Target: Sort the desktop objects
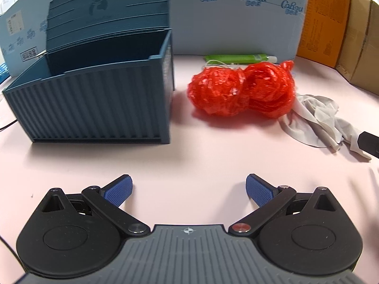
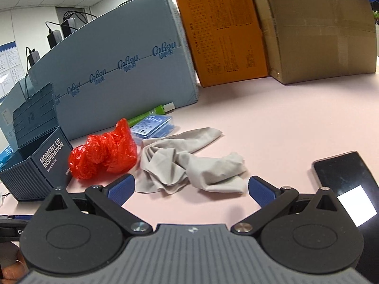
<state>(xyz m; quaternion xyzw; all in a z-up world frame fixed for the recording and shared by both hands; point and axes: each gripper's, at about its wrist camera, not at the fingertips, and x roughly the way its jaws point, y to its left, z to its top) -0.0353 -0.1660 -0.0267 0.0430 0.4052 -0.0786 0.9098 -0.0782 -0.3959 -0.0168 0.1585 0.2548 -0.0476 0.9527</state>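
Blue-padded fingers of the left gripper (image 1: pixel 189 190) stand spread wide over bare pink desk (image 1: pixel 189 156), holding nothing. From this gripper the red plastic bag (image 1: pixel 244 88), crumpled into a two-lobed bundle, lies at about 1 o'clock and well apart; its long axis runs 9-to-3 across the view, square to the line of approach. At 11 o'clock stands the dark blue ribbed organizer box (image 1: pixel 94 104), open at the top, its right wall near the bag's left lobe. Behind the bag, at 12 to 1 o'clock, a green tube (image 1: pixel 239 58) lies along the foot of the pale blue carton (image 1: pixel 236 23). A grey cloth (image 1: pixel 324 123) trails from the bag's right lobe toward 2 o'clock.

Right wrist view: the right gripper (image 2: pixel 190 190) is likewise spread and empty. The grey cloth (image 2: pixel 189 163) lies at 12 o'clock just beyond the fingertips, a crumpled strip running roughly from 7 to 1 o'clock. The red bag (image 2: pixel 104 152) sits at 10 o'clock, touching the cloth's left edge; the organizer (image 2: pixel 35 168) is at 9 to 10 o'clock. A blue flat packet (image 2: pixel 154 125) shows behind bag and cloth, near the green tube (image 2: pixel 146 114). A dark phone (image 2: pixel 348 184) lies at 2 to 3 o'clock, just beside the right finger.

Judgement: the right gripper is nearer the cloth and faces it head-on; the left is better placed for the bag, and would close across its narrow waist.
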